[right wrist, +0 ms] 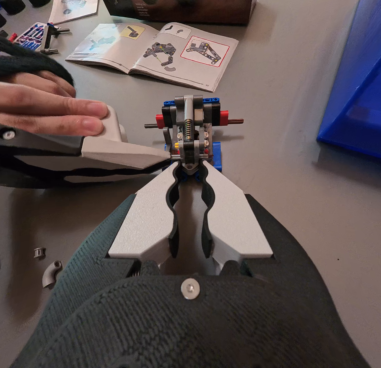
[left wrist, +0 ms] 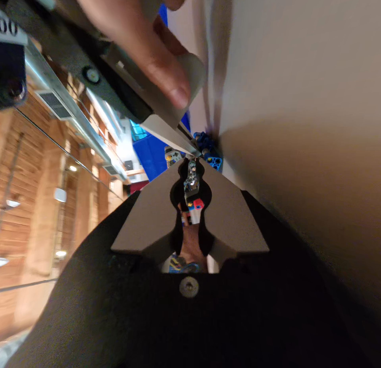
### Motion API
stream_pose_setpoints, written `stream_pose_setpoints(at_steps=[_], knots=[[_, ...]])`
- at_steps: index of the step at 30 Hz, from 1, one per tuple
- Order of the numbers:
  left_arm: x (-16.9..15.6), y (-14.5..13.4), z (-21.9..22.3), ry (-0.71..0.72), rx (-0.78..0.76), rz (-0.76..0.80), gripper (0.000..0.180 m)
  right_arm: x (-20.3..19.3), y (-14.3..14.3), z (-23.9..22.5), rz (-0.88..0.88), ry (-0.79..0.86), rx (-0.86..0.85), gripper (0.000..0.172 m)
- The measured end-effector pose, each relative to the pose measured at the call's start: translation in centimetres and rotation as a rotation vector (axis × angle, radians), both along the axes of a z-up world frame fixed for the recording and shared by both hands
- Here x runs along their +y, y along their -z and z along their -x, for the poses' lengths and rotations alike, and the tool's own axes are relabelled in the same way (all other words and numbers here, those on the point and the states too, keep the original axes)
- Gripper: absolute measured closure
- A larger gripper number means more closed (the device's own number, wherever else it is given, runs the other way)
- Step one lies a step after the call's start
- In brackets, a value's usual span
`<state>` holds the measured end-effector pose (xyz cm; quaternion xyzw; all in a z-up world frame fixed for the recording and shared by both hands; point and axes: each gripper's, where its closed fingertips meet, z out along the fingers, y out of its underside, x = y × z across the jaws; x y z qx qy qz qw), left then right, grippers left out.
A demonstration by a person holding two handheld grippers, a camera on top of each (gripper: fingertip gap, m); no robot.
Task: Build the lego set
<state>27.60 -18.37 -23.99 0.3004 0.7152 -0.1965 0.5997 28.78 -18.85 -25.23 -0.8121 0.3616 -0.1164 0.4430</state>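
left wrist view: wooden ceiling (left wrist: 41,193) and grey tabletop (left wrist: 288,89) seen sideways. the left gripper (left wrist: 192,159) lies on its side, its fingers clenched together at the grey, blue and black brick-built model (left wrist: 210,151).

right wrist view: on the same grey tabletop, an open instruction booklet (right wrist: 156,52) and blue plastic bin (right wrist: 354,102). the right gripper (right wrist: 190,164) grasps the model's grey front tip; a person's hand (right wrist: 51,110) rests on the left gripper.

Sits mid-table (right wrist: 288,193): brick model (right wrist: 190,131); behind it open booklet (right wrist: 156,54), box (right wrist: 181,3) farther back, bin (right wrist: 354,89) right.
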Motion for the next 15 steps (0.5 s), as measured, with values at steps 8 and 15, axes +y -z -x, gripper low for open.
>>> stream_pose_setpoints(at_steps=[8, 15], knots=[[-0.08, 0.01, 0.03, 0.037, -0.002, -0.001, 0.177, -0.07, 0.01, -0.04, -0.006, 0.004, 0.006, 0.157], [0.08, 0.08, 0.0, -0.023, 0.165, 0.132, 0.175, -0.03, 0.02, -0.05, -0.012, 0.002, 0.01, 0.157]])
